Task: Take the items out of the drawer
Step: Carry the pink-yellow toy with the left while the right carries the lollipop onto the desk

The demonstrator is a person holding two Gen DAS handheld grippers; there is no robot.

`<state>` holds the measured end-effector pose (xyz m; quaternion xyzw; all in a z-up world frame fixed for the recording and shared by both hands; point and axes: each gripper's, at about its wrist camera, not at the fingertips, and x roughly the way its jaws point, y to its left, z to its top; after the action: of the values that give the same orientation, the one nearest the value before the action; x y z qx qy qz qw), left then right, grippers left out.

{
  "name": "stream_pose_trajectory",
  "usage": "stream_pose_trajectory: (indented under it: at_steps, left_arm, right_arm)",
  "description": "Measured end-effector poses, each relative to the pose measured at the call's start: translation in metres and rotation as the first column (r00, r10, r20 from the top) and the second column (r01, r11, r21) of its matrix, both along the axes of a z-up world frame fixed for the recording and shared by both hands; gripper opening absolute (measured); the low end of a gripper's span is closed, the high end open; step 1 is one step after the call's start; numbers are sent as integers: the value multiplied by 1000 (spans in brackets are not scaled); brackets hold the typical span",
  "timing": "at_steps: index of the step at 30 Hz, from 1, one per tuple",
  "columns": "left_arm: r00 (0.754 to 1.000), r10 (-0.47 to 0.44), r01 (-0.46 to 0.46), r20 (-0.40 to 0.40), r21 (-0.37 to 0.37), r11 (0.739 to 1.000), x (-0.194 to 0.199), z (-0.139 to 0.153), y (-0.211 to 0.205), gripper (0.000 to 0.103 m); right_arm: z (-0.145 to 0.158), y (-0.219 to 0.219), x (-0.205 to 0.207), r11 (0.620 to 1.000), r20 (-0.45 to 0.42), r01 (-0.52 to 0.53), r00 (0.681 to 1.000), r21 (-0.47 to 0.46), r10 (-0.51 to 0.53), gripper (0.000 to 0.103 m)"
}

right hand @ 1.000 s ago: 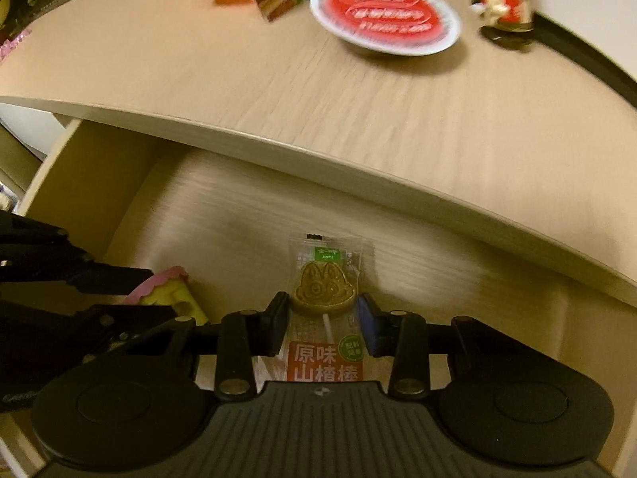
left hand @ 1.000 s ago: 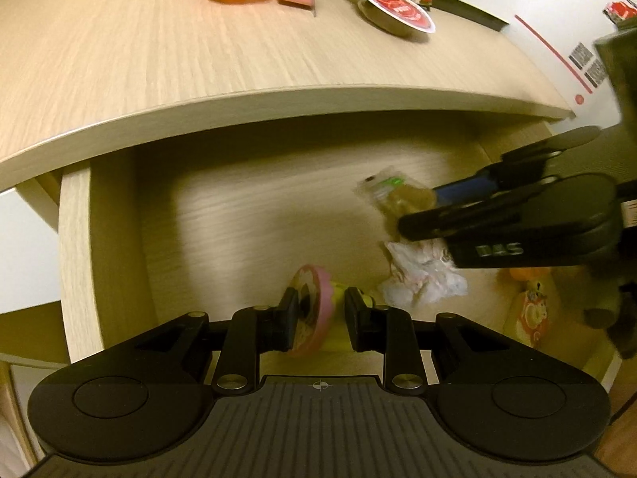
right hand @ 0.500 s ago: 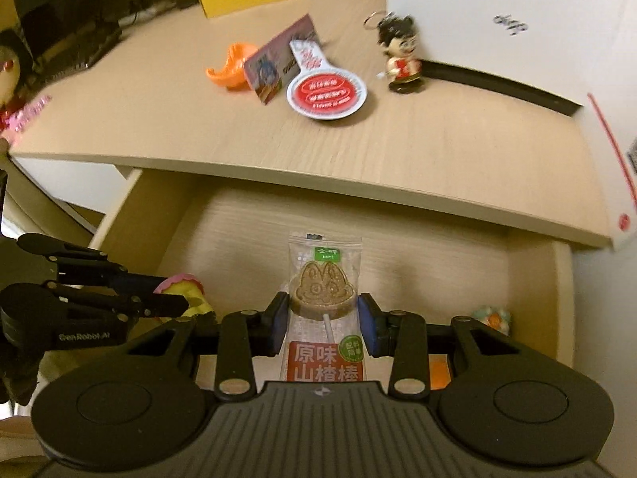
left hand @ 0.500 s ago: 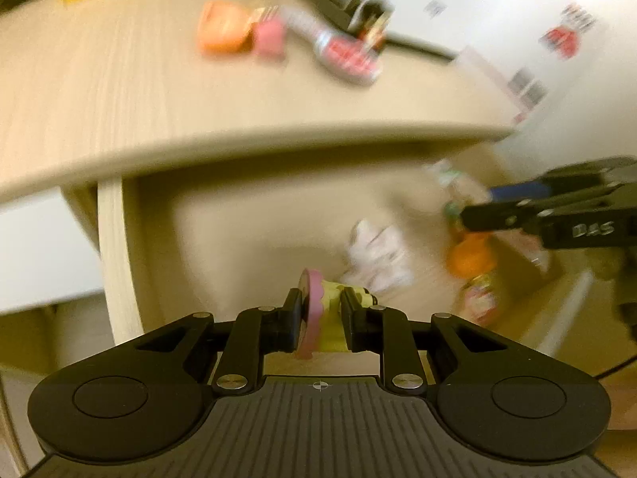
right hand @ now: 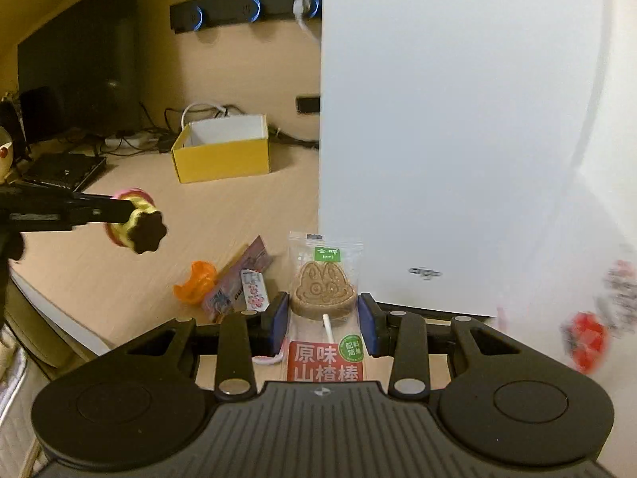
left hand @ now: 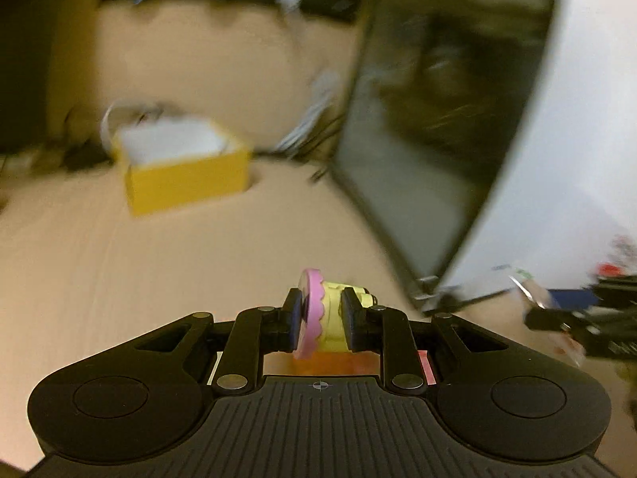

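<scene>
At centre-bottom of the left wrist view, the left gripper [left hand: 320,320] pinches a pink-and-yellow toy [left hand: 318,314], its axis lying crosswise. At centre-bottom of the right wrist view, the right gripper [right hand: 323,316] clamps a wrapped lollipop [right hand: 323,290], long axis upright, head up.

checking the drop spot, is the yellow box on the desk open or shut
Open. In the right wrist view the yellow box has no lid on and its white inner walls show. Whether anything lies inside cannot be told.
</scene>
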<state>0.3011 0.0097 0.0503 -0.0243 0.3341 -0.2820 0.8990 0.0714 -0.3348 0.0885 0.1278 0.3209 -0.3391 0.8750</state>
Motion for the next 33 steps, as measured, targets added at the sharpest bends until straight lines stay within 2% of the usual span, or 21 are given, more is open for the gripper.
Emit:
stream_pose_trajectory:
  at_steps: [5, 6, 8, 10, 12, 19, 22, 27, 30, 33]
  left_arm:
    - [993, 55, -53, -104, 24, 998, 27, -53, 0, 25]
    - [992, 61, -57, -112, 38, 998, 29, -59, -2, 30]
    - [992, 78, -73, -94, 61, 995, 29, -61, -5, 34]
    - [992, 92, -83, -92, 95, 992, 31, -57, -9, 33]
    - [993, 93, -84, -74, 124, 989, 28, -51, -7, 31]
    - [997, 68, -62, -36, 136, 989, 14, -39, -12, 31]
    - [999, 44, -44, 3, 129, 991, 2, -28, -12, 31]
    - [998, 32, -37, 59, 94, 995, -29, -10, -4, 31]
    - [995, 20, -25, 96, 49, 998, -58, -4, -2, 31]
    - [997, -56, 55, 56, 13, 998, -83, -12, -8, 31]
  right_arm:
    - [-40, -16, 57, 995, -55, -95, 994, 27, 96, 37]
    - [-49, -20, 67, 994, -65, -105, 992, 32, 107, 37]
    - [-68, -27, 83, 993, -89, -113, 989, 46, 117, 37]
    - [-82, -32, 94, 992, -104, -107, 988, 72, 114, 39]
    - [-90, -36, 98, 990, -105, -104, 988, 97, 114, 45]
    - [-72, -22, 83, 992, -52, -114, 992, 53, 117, 63]
    - [-61, -14, 67, 993, -24, -94, 995, 68, 95, 68]
    - [-56, -2, 25, 987, 1, -34, 999, 155, 34, 77]
    - [-62, 5, -2, 978, -24, -1, 1000, 211, 6, 78]
    - [-74, 2, -36, 949, -73, 67, 996, 309, -47, 78]
